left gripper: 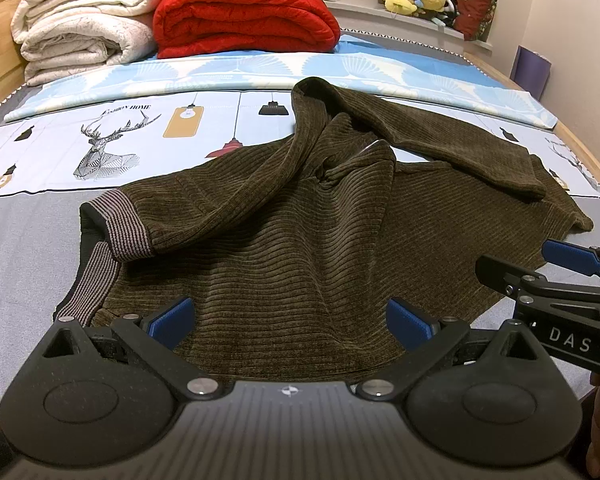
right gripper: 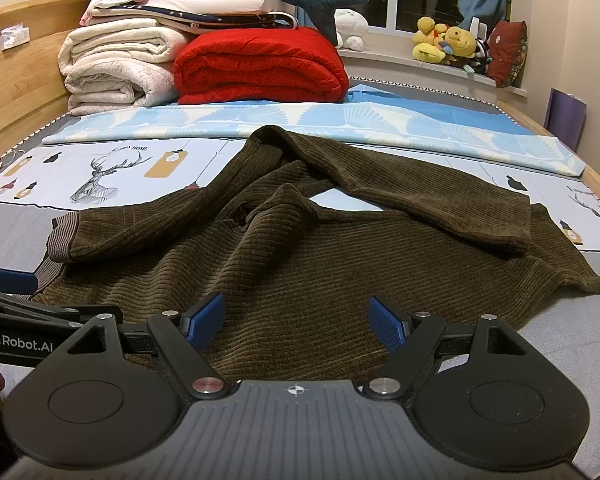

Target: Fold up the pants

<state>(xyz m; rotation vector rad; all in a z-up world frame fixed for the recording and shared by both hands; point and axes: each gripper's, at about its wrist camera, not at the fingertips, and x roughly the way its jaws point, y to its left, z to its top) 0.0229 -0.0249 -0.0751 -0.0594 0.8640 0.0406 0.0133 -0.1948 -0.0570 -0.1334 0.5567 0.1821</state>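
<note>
Corduroy pants (left gripper: 300, 232) lie rumpled on the bed (left gripper: 28, 240) straight ahead of both my claws, waistband left, legs trailing right; left claw (left gripper: 290, 322) and right claw (right gripper: 296, 322) both gape, empty, side by side.

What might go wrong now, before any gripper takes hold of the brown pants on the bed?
1. The pants lie crumpled, one leg crossed over the other, so a fold now would probably trap wrinkles.
2. The left gripper and right gripper, both open, hover close together over the near edge and may collide.
3. The thick ribbed fabric may bunch, so the jaws catch several layers.
</note>
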